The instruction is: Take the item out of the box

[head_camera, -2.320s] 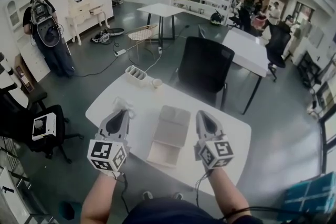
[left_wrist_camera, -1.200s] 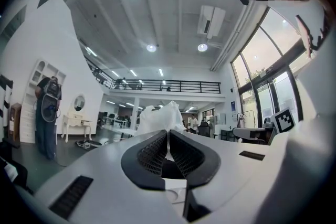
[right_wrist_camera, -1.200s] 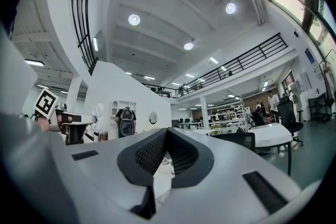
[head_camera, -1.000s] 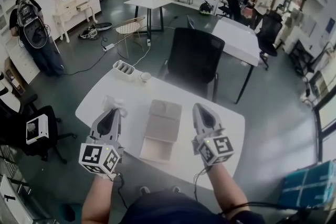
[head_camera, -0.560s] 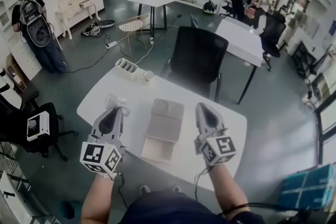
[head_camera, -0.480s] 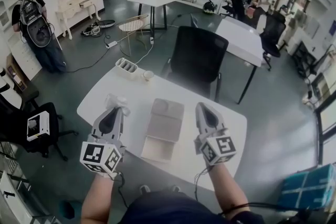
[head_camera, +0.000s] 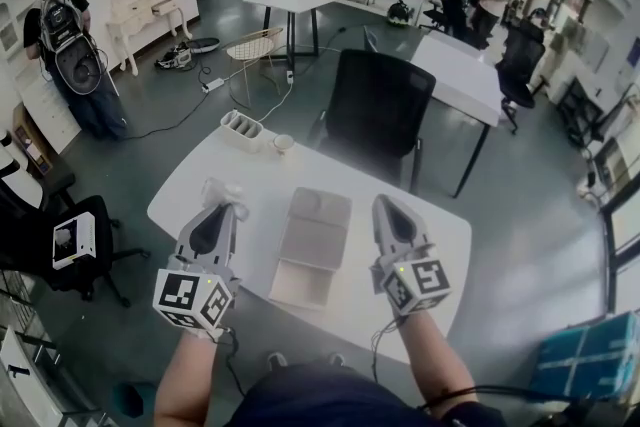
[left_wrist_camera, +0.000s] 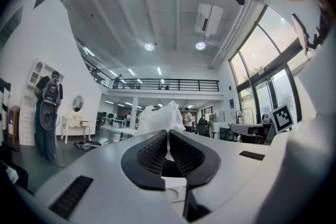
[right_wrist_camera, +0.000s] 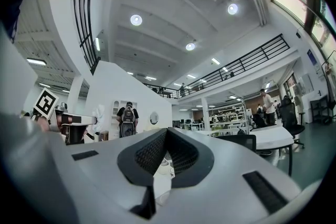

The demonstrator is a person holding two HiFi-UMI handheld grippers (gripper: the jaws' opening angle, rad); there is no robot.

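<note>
one white item point(head_camera: 222, 191) is hanging clamped in the left gripper point(head_camera: 227, 207), ten o'clock of the box point(head_camera: 312, 253); right gripper point(head_camera: 385, 205) fingers are resting closed, empty; next, probably setting it down.

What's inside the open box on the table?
Nothing visible: the open box shows only a pale bare floor in the head view. The white bag sits pinched in the left gripper, beside the box. The box's near inner wall is hidden.

Nothing legible anywhere — no words, brands, numbers or signs can be read.
</note>
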